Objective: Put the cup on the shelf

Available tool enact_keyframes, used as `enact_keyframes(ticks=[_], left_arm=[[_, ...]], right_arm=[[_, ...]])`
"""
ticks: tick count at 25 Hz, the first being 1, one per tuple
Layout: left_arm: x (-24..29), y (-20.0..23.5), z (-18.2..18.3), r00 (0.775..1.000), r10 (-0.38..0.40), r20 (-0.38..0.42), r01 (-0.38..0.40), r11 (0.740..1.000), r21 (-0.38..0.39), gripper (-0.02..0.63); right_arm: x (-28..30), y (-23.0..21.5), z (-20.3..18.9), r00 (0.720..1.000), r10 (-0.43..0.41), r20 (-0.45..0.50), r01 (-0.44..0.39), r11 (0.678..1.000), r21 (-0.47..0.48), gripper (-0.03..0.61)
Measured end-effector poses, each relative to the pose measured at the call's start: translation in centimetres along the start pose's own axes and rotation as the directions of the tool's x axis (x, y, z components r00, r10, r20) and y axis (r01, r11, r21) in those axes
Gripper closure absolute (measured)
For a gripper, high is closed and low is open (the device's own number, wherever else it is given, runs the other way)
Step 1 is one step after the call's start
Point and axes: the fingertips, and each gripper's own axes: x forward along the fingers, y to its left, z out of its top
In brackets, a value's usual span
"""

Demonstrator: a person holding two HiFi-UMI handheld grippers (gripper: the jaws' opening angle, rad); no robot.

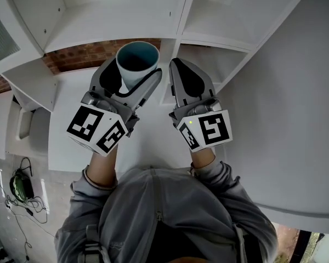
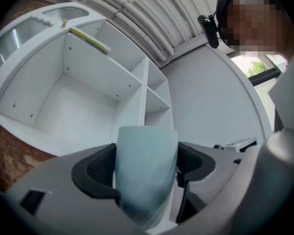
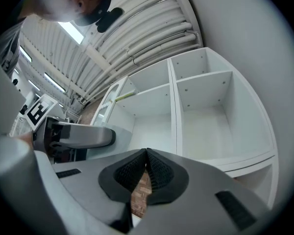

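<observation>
Several white shelf compartments (image 1: 115, 21), brick wall (image 1: 82, 56)

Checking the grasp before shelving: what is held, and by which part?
The left gripper clamps the pale blue tapered cup by its side walls; the right gripper is shut, empty.

- We find no words, brands or numbers to read in any view.
- Black-and-white square markers (image 1: 93, 126) on the left gripper (image 1: 132, 74) and right gripper (image 1: 182, 73) show us patterns only.
</observation>
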Motion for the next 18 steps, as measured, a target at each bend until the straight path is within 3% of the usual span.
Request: enact_keyframes(ticks=[8,18], left_arm=[[3.1,0.8,3.5,0.999,-0.037,0.004,0.037,0.999,0.039,0.235],[5.9,3.0,7.0,0.999,-0.045,0.028,0.045,0.999,0.009,0.235]], right_arm=[[1.9,-1.5,2.2,0.999,0.023,0.032,-0.022,1.000,-0.020,0.552],[3.9,-2.2,4.5,0.996,0.058,0.064,-0.055,0.997,-0.055,0.552]])
